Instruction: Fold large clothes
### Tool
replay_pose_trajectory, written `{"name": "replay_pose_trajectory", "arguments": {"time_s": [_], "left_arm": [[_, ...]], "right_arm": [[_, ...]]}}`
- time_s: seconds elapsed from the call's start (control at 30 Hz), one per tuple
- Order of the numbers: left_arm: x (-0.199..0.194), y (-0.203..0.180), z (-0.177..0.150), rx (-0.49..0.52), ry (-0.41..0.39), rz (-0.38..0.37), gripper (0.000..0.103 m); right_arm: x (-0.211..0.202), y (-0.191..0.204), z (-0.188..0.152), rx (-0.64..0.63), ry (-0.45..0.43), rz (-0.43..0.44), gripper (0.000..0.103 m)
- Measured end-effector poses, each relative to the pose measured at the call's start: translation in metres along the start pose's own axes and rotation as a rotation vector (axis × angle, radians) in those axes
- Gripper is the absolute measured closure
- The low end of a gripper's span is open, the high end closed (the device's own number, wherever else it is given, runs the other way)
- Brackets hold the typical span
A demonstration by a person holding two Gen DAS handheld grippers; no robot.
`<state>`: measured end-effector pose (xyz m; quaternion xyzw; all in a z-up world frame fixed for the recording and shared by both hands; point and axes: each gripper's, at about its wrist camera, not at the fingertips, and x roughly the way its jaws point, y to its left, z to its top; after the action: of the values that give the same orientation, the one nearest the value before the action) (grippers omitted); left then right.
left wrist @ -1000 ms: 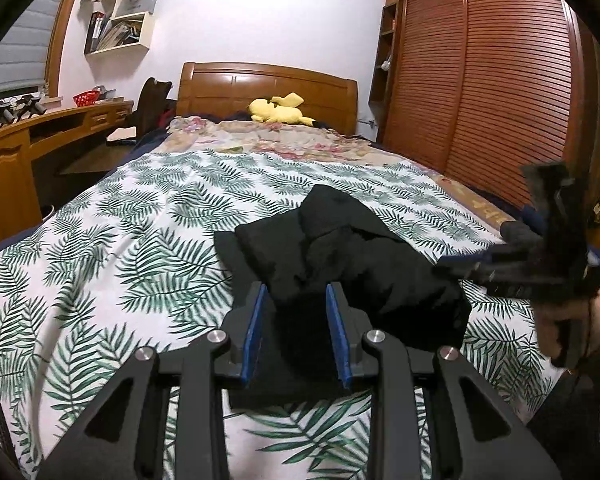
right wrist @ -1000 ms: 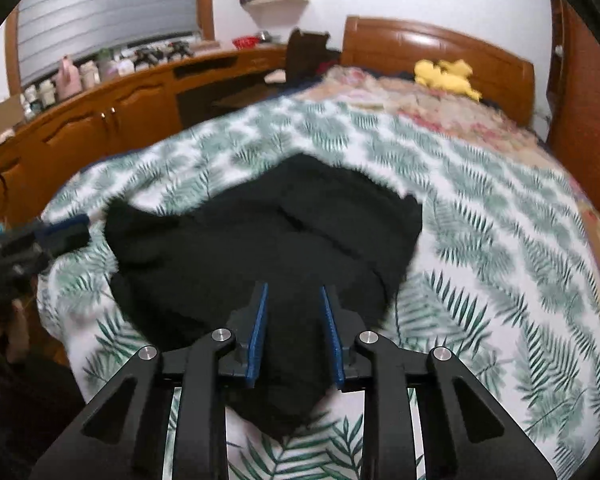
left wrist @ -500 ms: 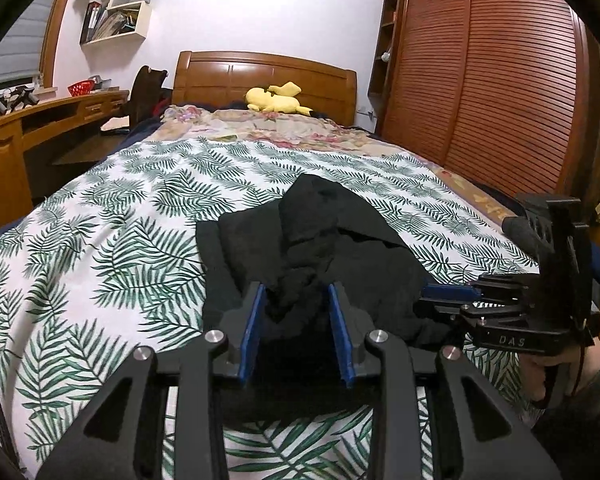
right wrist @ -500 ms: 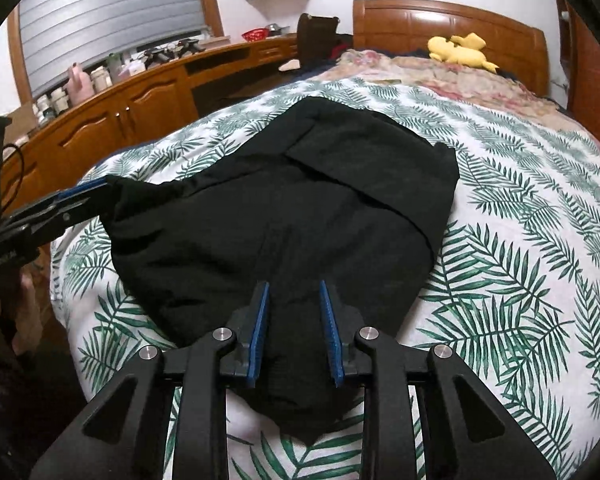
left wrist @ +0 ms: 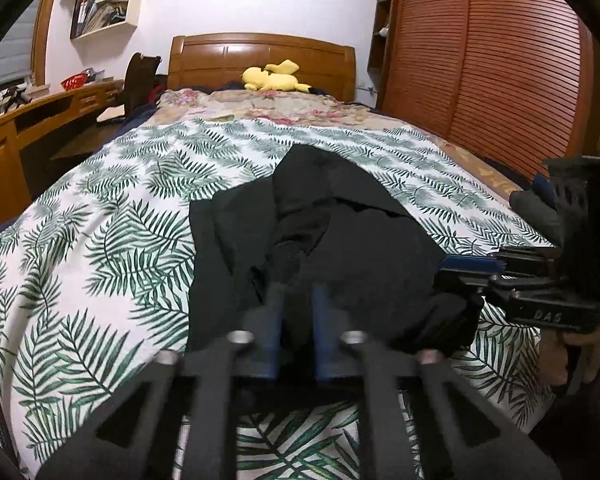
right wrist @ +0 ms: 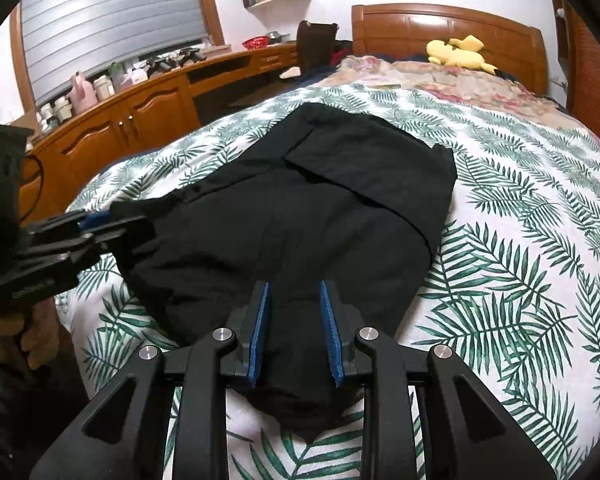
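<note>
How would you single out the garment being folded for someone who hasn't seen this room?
Start at the bed with the white, green-palm-leaf cover, wooden headboard at its far end. On its near half lies the black garment, rumpled and partly folded, a gripper at each near corner. It is the only dark cloth on the leaf print; the yellow plush toy sits far off by the headboard.

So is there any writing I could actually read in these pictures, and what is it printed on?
"DAS": raised letters on the black body of the right gripper, seen in the left wrist view.
Spines of the books on the wall shelf: too small and blurred to read.
Bottles on the wooden counter: labels too small to read.
Nothing readable on the black garment or the leaf-print bedspread.
</note>
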<state>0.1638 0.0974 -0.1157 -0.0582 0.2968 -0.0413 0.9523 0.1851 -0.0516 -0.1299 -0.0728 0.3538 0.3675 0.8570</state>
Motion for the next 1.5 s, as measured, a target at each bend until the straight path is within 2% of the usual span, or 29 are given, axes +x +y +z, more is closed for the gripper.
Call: {"name": "replay_pose_trajectory", "arguments": {"time_s": [0.23,0.37,0.53,0.7,0.8,1.03,1.07,1.1,1.17,1.33,1.43,1.5], "left_arm": [[-0.028,0.009,0.009,-0.017,-0.083,0.023,0.102],[-0.042,0.024,0.009,-0.03,-0.104,0.071,0.102],[-0.034,0.054,-0.007,-0.063,-0.049,0.127,0.102],[-0.014,0.061,-0.026,-0.05,0.035,0.136,0.101],[-0.014,0.058,-0.032,-0.033,0.041,0.144,0.101],[-0.016,0.058,-0.032,-0.032,0.041,0.127,0.101],[-0.017,0.057,-0.032,-0.031,0.041,0.128,0.101],[-0.016,0.056,-0.032,-0.025,0.041,0.132,0.101],[-0.016,0.056,-0.033,-0.021,0.04,0.133,0.101],[-0.016,0.056,-0.032,-0.02,0.039,0.129,0.101],[-0.017,0.057,-0.032,-0.02,0.039,0.124,0.101],[-0.017,0.058,-0.032,-0.024,0.038,0.118,0.101]], "right_arm": [[-0.012,0.007,0.008,-0.028,-0.033,0.013,0.078],[-0.013,0.018,0.014,-0.051,-0.047,0.038,0.079],[-0.007,0.032,0.012,-0.086,-0.037,0.061,0.079],[0.02,0.038,0.004,-0.098,0.059,0.044,0.078],[0.036,0.041,-0.003,-0.126,0.111,0.02,0.078],[0.03,0.035,-0.002,-0.133,0.092,0.031,0.077],[0.027,0.035,-0.001,-0.142,0.089,0.022,0.072],[0.024,0.035,0.001,-0.155,0.079,0.0,0.061],[0.02,0.03,0.005,-0.165,0.063,-0.039,0.053],[0.031,0.006,0.02,-0.099,0.055,-0.074,0.049],[0.043,-0.008,0.022,-0.034,0.067,-0.054,0.041],[0.048,-0.016,0.023,0.007,0.069,-0.05,0.028]]}}
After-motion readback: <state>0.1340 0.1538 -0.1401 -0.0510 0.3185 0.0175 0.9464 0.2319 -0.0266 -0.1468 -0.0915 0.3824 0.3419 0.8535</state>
